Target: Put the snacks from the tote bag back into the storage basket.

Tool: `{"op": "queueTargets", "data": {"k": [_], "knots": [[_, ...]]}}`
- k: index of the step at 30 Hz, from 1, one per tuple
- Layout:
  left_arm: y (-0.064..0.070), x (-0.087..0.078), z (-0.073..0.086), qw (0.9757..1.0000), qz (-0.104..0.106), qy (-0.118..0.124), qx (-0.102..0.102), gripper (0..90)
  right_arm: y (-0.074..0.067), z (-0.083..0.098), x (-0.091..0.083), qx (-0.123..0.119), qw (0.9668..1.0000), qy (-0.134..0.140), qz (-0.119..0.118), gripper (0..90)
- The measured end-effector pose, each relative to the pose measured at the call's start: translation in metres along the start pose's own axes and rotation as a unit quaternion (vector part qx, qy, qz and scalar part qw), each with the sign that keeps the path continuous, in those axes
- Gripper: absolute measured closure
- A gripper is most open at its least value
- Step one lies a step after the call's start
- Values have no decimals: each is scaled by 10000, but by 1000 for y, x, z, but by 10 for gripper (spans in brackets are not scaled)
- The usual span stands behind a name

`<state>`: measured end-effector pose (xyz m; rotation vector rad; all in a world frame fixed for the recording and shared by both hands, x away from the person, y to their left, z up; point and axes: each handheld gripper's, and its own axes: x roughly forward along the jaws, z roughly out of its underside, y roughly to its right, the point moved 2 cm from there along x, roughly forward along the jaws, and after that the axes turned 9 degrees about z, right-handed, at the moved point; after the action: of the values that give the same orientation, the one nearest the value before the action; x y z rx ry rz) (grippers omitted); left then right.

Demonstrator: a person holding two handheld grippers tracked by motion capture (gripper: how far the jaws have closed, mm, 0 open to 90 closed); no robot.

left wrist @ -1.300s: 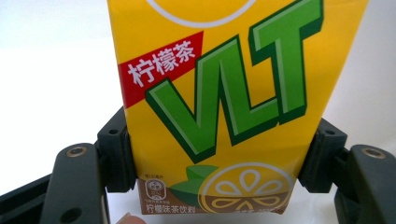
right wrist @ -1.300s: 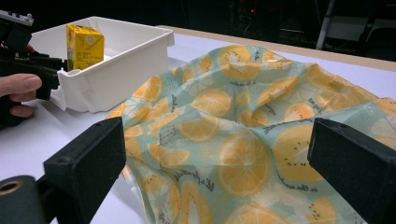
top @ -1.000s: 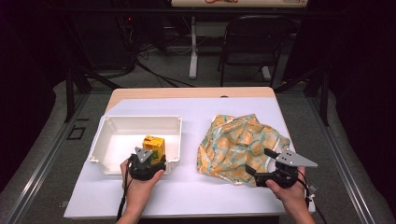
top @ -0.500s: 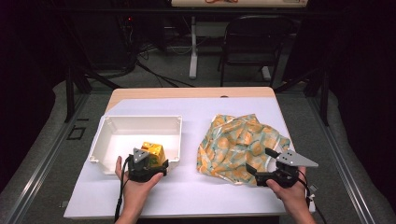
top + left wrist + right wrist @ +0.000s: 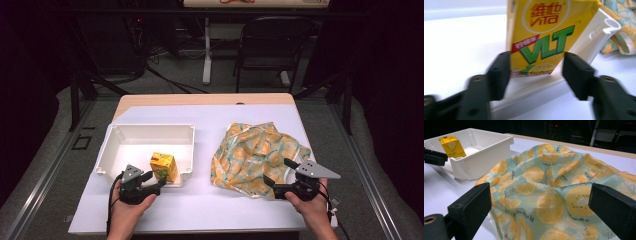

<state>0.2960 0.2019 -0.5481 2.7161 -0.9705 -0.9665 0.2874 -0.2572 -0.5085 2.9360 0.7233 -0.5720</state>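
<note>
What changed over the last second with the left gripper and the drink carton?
The left gripper let go of the yellow drink carton and drew back toward the person; its jaws opened, then have just been closing, clear of the carton. The carton stands inside the white bin. The right gripper and fruit-print cloth stayed put.

There is one yellow juice box point(image 5: 163, 165). It stands in one white plastic bin point(image 5: 115, 135), near the bin's 5 o'clock corner. There is one cloth with orange and lemon slices point(image 5: 255, 152) printed on it, lying crumpled at 3 o'clock from the bin. All of these sit on one white table point(image 5: 210, 112).

There are two grippers. The left gripper point(image 5: 150, 182) is at 6 o'clock from the juice box. The right gripper point(image 5: 280, 172) is at 5 o'clock on the cloth. Each gripper has two black jaws. Two hands hold them, one each.

Behind the table, at 12 o'clock, stands one dark folding chair point(image 5: 272, 42).
</note>
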Motion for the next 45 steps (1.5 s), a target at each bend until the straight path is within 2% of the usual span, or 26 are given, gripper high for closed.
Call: {"op": "queueTargets", "data": {"k": [1,3,5,6,9,11,16,22,28,35,45], "knots": [[-3,-3,0,10000,-8,10,-41,549,0,0,0,-4,10000,9,-7,38],[-10,-7,0,9997,-20,20,-248,742,0,0,1,-7,10000,5,-13,39],[-18,-8,1,9990,-90,64,-432,866,0,1,1,-6,10000,-6,-14,40],[-21,-8,1,9989,-180,27,-423,900,0,1,2,-17,10000,-27,-20,40],[-30,-6,1,9981,-305,69,-531,900,0,1,2,-11,10000,-25,-12,41],[-35,-4,-1,9978,-362,131,-531,900,0,1,2,-20,10000,-32,-18,41],[-41,3,-8,9979,-335,189,-515,900,0,2,4,-15,10000,-43,-12,42],[-40,12,-9,9984,-216,139,-502,900,-1,2,5,-20,10000,-59,-3,43],[-38,13,-10,9987,-74,84,-498,900,0,3,4,-21,10000,-66,14,44],[-36,14,-9,9986,-80,92,-512,900,1,3,4,-9,10000,-60,13,44],[-29,17,-7,9991,-3,37,-411,900,1,3,4,-23,10000,-47,9,44]]}}
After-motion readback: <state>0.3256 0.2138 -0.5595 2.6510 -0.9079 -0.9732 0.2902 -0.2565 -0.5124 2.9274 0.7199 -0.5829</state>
